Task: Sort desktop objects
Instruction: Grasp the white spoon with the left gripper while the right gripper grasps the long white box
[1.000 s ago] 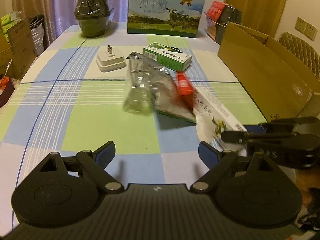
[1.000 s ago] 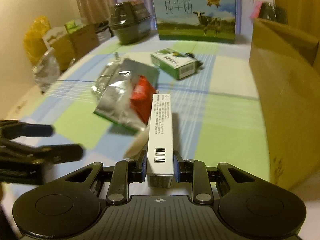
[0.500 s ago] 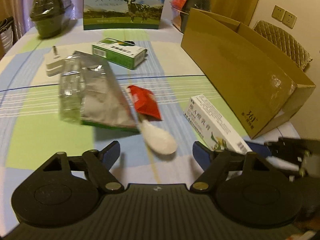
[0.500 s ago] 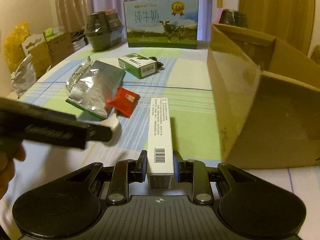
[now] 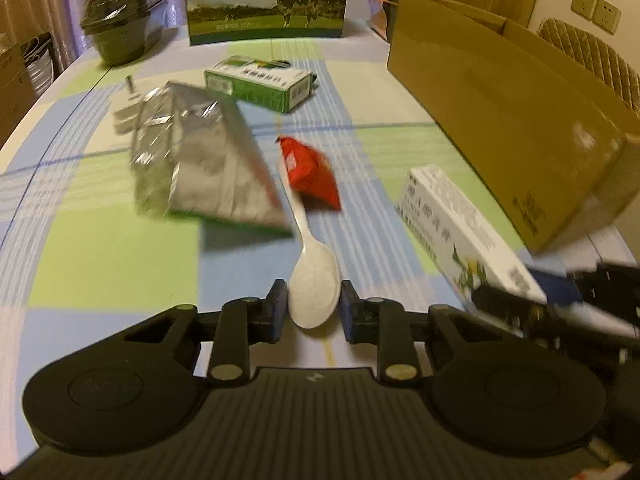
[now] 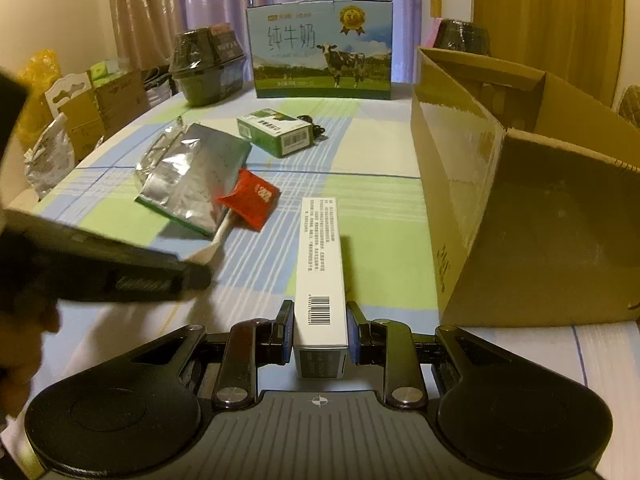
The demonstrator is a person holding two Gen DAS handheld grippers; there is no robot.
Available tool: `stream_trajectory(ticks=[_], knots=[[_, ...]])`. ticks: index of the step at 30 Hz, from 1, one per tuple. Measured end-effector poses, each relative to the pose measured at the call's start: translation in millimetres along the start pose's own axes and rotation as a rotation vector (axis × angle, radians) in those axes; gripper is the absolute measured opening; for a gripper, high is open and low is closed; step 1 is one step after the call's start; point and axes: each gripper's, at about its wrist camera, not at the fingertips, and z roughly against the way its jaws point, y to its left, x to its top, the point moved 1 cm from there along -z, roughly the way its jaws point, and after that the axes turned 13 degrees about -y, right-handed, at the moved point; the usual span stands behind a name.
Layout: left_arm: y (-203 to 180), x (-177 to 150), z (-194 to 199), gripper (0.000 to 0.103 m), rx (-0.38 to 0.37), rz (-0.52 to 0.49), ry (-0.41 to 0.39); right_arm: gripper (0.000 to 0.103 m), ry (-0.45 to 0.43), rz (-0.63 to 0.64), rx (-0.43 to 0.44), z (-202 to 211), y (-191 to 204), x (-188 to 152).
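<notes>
Cardboard box (image 6: 520,216) contents unseen, left claw (image 5: 313,307) flanking white spoon (image 5: 314,284), right claw (image 6: 320,330) clamping white carton (image 6: 320,272)

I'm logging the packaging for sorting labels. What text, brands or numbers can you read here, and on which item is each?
"纯牛奶": large characters on the blue milk carton.
"PURE MILK": small line under them, same carton.
"361": printed near the cardboard box's lower corner, blurred, so uncertain.
White box held in the right gripper: barcode and fine print, too small to read.
Green box, red packet: print unreadable.
</notes>
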Motion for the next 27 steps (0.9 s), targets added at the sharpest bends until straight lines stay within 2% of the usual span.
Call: stream_trajectory(ticks=[9,10,13,17,27], knots=[[4.2,-39.4,64.8,0.023,-0.007,-0.088,0.028,0.023,0.021,-0.002,0.005,33.6,10.2,-16.4],[5.2,-42.1,69.5,0.024,-0.013,-0.082,0.027,0.023,0.022,-0.007,0.003,37.1,10.9,-17.9],[10.4,-47.3,79.2,0.04,-0.028,-0.037,0.018,0.023,0.022,-0.021,-0.007,44.0,11.9,-21.4],[15.9,-46.9,79.6,0.04,-0.033,0.031,0.009,0.023,0.014,-0.021,-0.02,48.5,14.1,-22.5],[6.3,-44.3,65.0,0.039,-0.021,0.038,-0.005,0.026,0.009,0.012,-0.032,44.0,15.7,-22.1]])
